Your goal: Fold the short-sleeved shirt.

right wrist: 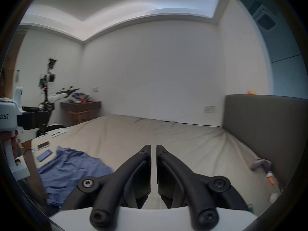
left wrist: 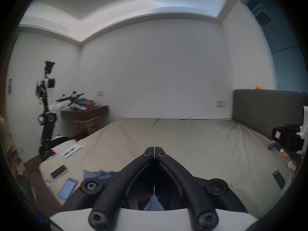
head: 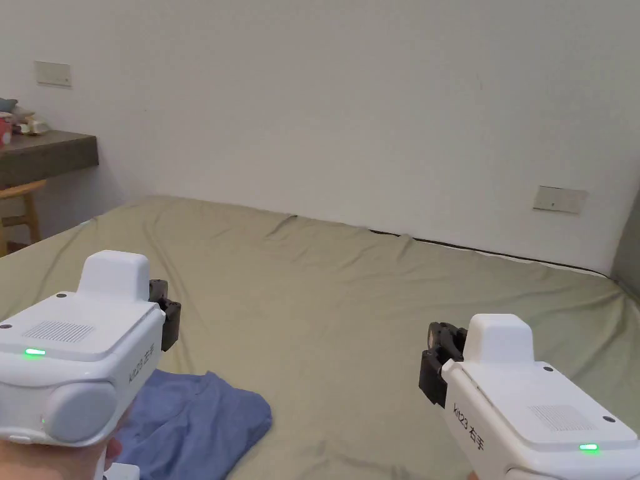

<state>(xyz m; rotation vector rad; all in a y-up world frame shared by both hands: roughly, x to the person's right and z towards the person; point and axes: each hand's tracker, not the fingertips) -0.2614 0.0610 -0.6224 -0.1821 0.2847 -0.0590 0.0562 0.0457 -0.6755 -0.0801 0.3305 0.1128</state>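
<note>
Both tools are held level above the bed, apparently poised before any grasp. The left gripper has its jaws pressed together on nothing; the right gripper shows a narrow slit, also empty. The blue shirt lies crumpled near the bed's near-left edge, beneath the left gripper, well apart from the right

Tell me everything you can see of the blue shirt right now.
The blue shirt is a soft, thin-looking fabric, lying rumpled and unfolded on the olive bed sheet near the bed's near left corner. Folds and creases run across it; its edges are uneven. Neither gripper touches it; the left gripper hovers above it.
</note>
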